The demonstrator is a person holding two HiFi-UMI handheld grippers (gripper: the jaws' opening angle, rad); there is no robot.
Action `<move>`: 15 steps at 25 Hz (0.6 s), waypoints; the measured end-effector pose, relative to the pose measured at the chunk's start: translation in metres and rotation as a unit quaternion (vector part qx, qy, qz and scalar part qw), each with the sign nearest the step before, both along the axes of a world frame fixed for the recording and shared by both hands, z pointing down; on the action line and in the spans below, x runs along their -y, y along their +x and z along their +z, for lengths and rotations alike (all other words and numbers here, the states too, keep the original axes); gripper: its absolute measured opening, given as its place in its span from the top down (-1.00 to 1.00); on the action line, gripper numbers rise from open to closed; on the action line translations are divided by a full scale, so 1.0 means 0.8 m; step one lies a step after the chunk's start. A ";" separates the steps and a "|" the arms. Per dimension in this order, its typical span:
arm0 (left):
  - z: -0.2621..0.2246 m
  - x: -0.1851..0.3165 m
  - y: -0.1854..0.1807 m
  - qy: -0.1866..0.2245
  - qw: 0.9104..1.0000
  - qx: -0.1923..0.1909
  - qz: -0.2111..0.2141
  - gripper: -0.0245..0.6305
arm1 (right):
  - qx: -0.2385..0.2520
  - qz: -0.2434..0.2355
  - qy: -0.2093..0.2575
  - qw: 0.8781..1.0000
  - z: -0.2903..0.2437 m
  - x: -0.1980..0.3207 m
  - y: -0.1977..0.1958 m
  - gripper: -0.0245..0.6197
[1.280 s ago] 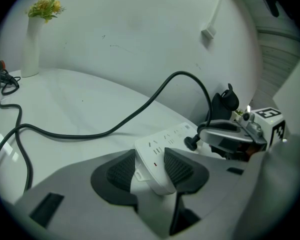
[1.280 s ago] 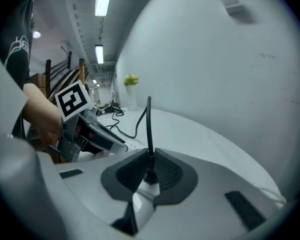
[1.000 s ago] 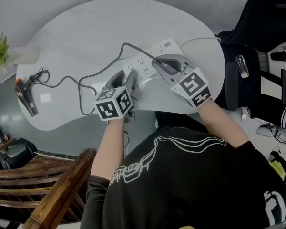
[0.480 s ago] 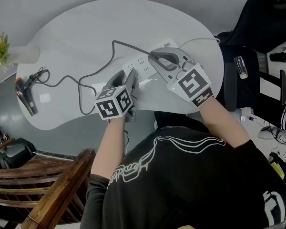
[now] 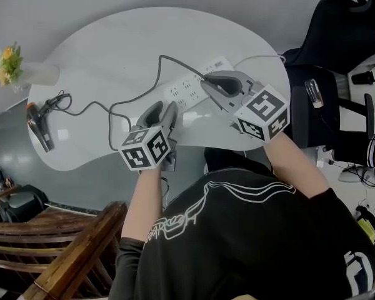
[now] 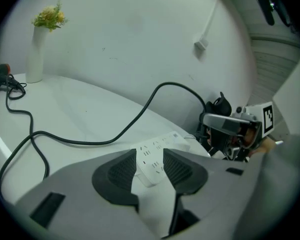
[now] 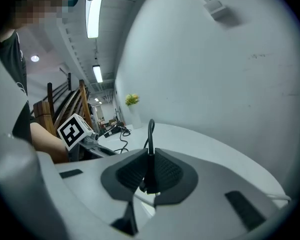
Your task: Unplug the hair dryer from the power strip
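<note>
A white power strip [image 5: 190, 87] lies on the white table [image 5: 112, 42]. The hair dryer [image 5: 37, 127] rests at the table's left end, and its dark cord [image 5: 131, 99] runs across to my right gripper [image 5: 206, 80]. That gripper [image 7: 150, 173] is shut on the black plug [image 7: 150, 180], which hangs just above the strip with the cord rising from it. My left gripper [image 5: 164, 107] hovers near the strip's near end, and its jaws have just been closing a little. Its pads [image 6: 124, 170] stand apart, with the strip [image 6: 157, 151] showing through the gap, not pressed.
A white vase with flowers [image 5: 25, 72] stands at the table's far left. A black office chair [image 5: 344, 36] is to the right, and a wooden chair [image 5: 69, 249] is at the near left. The strip's own white cable [image 5: 256, 58] runs off to the right.
My right gripper has risen with the plug, drawing the cord up off the strip. My left gripper has lifted and pulled back from the strip's near end.
</note>
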State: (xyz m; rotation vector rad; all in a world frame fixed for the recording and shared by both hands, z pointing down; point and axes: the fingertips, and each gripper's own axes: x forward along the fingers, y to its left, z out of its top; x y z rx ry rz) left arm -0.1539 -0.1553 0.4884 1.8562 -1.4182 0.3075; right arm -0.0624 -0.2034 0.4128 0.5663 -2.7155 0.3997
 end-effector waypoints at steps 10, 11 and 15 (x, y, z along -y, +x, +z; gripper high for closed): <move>-0.129 -0.066 0.020 0.107 0.990 -0.077 0.045 0.60 | 0.051 -0.015 -0.006 0.999 -0.071 -0.073 0.002 0.84; -0.143 -0.075 0.023 0.117 0.988 -0.084 0.053 0.62 | 0.054 -0.017 -0.005 0.998 -0.078 -0.083 0.003 0.84; -0.192 -0.116 0.034 0.155 0.981 -0.092 0.078 0.76 | 0.058 -0.021 0.014 0.998 -0.103 -0.125 0.009 0.84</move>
